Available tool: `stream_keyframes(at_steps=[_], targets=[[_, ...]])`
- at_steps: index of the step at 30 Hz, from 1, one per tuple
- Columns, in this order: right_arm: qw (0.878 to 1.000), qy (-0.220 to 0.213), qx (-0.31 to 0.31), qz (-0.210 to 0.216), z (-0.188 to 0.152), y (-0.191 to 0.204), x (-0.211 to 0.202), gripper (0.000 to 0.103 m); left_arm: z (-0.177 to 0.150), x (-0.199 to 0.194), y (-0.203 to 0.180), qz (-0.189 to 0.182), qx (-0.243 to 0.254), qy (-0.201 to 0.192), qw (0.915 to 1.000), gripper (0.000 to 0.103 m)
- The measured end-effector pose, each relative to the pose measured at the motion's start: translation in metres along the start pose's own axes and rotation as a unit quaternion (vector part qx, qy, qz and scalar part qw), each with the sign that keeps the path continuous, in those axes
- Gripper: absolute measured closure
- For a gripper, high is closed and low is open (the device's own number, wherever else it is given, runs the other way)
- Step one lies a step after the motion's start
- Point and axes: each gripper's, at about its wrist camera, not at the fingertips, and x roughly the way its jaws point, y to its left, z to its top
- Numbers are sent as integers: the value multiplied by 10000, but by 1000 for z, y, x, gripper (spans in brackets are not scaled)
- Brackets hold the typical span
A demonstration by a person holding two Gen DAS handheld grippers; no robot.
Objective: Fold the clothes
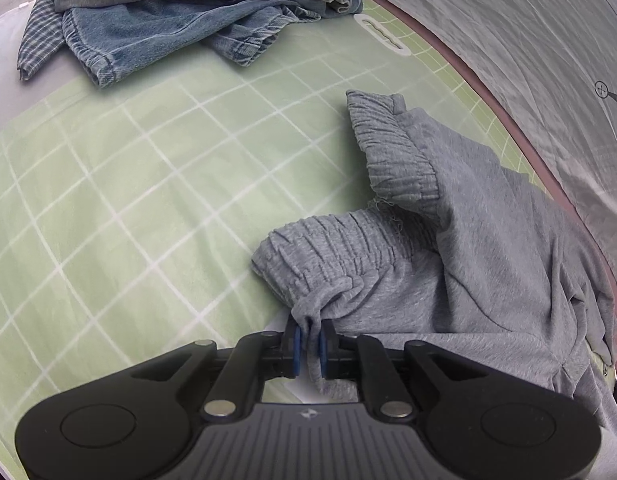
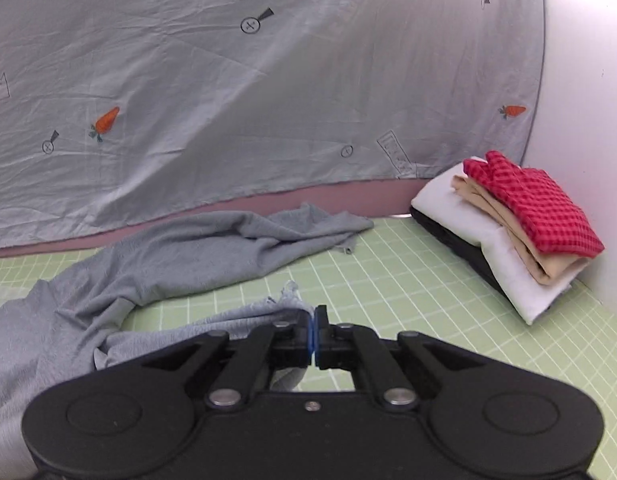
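Note:
A grey sweatpants garment (image 1: 488, 240) lies crumpled on the green grid mat (image 1: 128, 184), its ribbed waistband turned up toward the left. My left gripper (image 1: 309, 340) is shut on a bunch of cloth at the waistband's near corner. In the right wrist view the same grey sweatpants (image 2: 168, 256) spread leftward across the mat (image 2: 428, 304), one leg lying along the back edge. My right gripper (image 2: 313, 330) is shut on a thin edge of the grey cloth, which trails off to the left.
A heap of unfolded clothes (image 1: 180, 20), denim and checked fabric, lies at the mat's far left. A folded stack (image 2: 516, 224) with a red checked piece on top sits at the right by a white wall. A grey printed sheet (image 2: 268, 92) hangs behind the mat.

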Motion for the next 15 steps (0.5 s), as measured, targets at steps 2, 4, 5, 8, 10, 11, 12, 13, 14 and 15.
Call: stream_keyframes(at_steps=[2,4,5,8,10,11,12,13,14,15], targets=[[9983,580,-95,47,-16,-4,11,96,1,1,-1,31,65,17,10000,90],[9928,1177,-144,186,-33,-1,22,89,4,1,1,-20,80,59,9999,87],[9919,1249,-81,220,-40,1,23,85,5,2,3,-51,56,80,9999,87],[9937,1068,-112,325,-47,16,21,48,6,3,1,-105,78,94,9999,87],[9938,976,-279,464,-46,30,24,45,5,3,-1,-132,116,90,9998,87],[9926,1004,-413,536,-44,38,30,42,5,4,-2,-145,136,88,9998,86],[9913,1031,-547,607,-43,47,35,39,5,4,-3,-158,155,86,9997,84],[9897,1058,-680,679,-41,55,41,38,5,4,-4,-172,174,84,9997,79],[9880,1061,-821,764,-39,64,47,38,5,4,-6,-185,193,82,9996,76],[9859,1049,-971,864,-36,72,53,34,5,4,-7,-199,212,80,9995,69]])
